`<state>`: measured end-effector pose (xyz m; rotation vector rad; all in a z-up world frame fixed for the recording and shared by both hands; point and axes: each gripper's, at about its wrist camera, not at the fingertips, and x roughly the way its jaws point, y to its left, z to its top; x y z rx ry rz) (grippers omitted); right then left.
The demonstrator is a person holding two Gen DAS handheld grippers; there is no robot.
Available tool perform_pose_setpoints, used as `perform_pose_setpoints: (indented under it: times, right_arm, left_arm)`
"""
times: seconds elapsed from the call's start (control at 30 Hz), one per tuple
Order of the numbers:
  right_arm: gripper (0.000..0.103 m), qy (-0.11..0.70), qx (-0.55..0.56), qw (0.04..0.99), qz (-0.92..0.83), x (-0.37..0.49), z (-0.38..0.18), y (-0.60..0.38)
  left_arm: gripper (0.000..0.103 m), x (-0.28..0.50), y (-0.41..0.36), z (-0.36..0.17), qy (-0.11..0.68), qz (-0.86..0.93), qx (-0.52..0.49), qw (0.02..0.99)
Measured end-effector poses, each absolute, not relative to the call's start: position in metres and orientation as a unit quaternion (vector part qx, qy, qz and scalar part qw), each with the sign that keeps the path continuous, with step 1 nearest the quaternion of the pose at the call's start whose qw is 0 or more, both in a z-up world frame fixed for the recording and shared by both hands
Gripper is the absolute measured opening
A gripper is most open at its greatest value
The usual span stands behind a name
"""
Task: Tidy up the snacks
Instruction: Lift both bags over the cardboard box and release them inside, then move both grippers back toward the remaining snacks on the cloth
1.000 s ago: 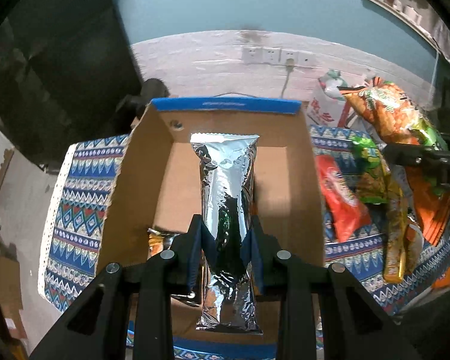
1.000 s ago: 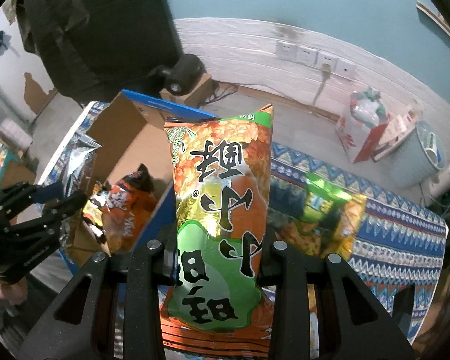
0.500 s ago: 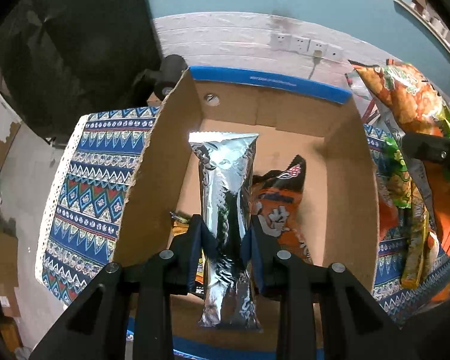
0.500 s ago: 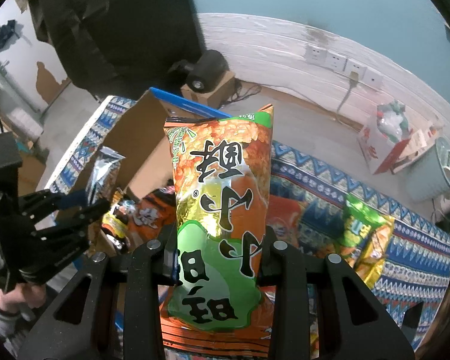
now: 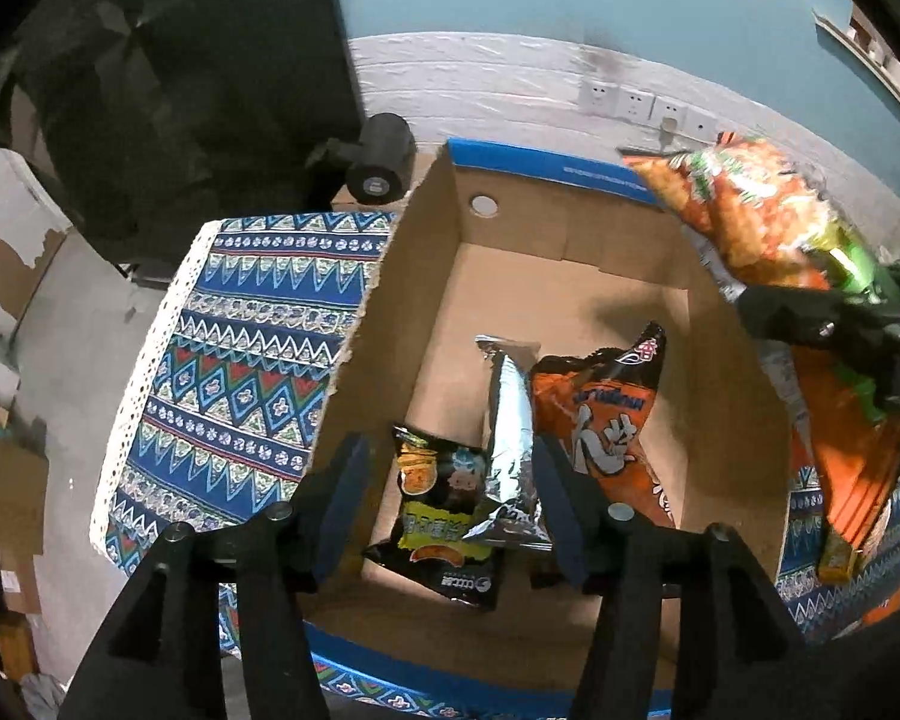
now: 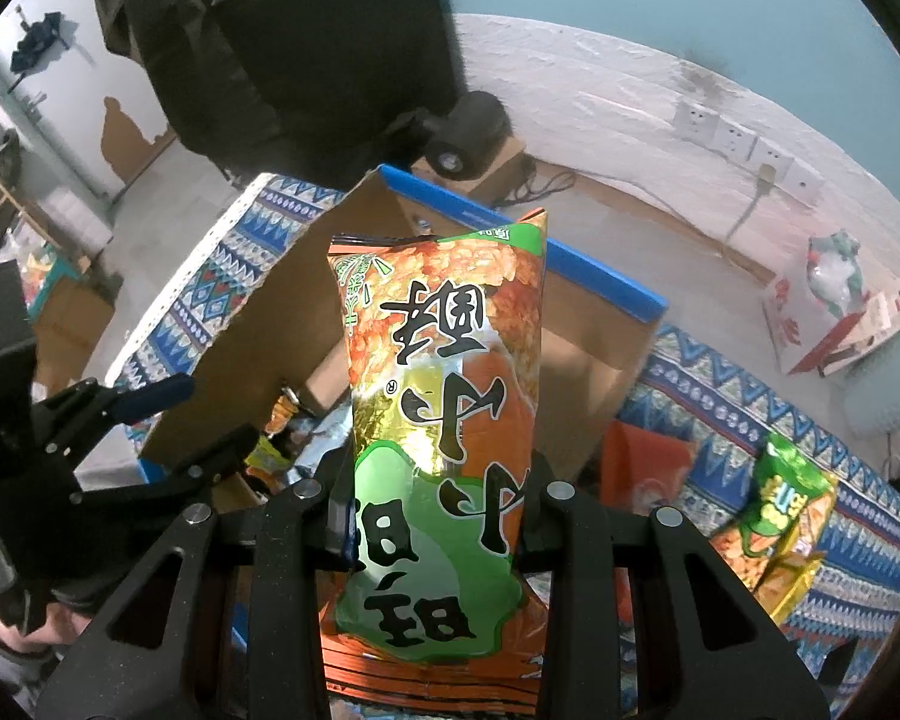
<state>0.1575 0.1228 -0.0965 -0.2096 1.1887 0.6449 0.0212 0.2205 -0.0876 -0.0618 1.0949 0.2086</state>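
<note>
**Silver pack let go into the box, orange bag next**

Our left gripper (image 5: 450,492) has just been opening its jaws; they now stand apart with the silver foil pack (image 5: 509,450) between them, and the pads no longer press on it. The pack lies in the cardboard box (image 5: 426,276), at centre frame in the left wrist view, leaning between the black-and-yellow packet (image 5: 444,516) and the dark orange bag (image 5: 606,420).

Our right gripper (image 6: 435,516) has its jaws clamped on the lower part of the orange-and-green snack bag (image 6: 444,396), which stands upright at centre of the right wrist view, above the box's near corner.

We judge this bag light, air-filled and slick, its film crinkly and its contents brittle. A firm squeeze could crush it, so a hold low on the bag suits it best. Free floor remains at the far end of the box.

More snacks lie on the patterned cloth (image 6: 840,480) over the bench, at right of the frame: a green-topped bag (image 6: 780,498) among them.
</note>
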Motion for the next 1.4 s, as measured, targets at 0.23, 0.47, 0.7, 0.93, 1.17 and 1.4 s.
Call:
perform_pose_setpoints:
  times: [0.23,0.47,0.7,0.93,1.17,1.4]
  right_arm:
    - [0.033,0.558,-0.1,0.766,0.303,0.159,-0.106,0.133]
    - [0.037,0.562,-0.096,0.758,0.319,0.158,-0.107,0.138]
    - [0.061,0.543,-0.106,0.773,0.311,0.154,-0.094,0.126]
    - [0.075,0.521,-0.112,0.794,0.292,0.149,-0.076,0.097]
    - [0.079,0.512,-0.119,0.807,0.271,0.144,-0.065,0.064]
    - [0.08,0.507,-0.119,0.817,0.25,0.135,-0.058,0.026]
  left_arm:
    - [0.059,0.016,0.223,-0.079,0.514,0.095,-0.034,0.852]
    - [0.062,0.014,0.221,-0.072,0.512,0.089,-0.042,0.853]
    - [0.068,0.013,0.208,-0.063,0.505,0.081,-0.035,0.859]
    - [0.07,0.014,0.195,-0.057,0.501,0.069,-0.037,0.862]
    - [0.07,0.015,0.171,-0.056,0.502,0.051,-0.021,0.863]
    - [0.07,0.017,0.14,-0.052,0.502,0.027,-0.005,0.864]
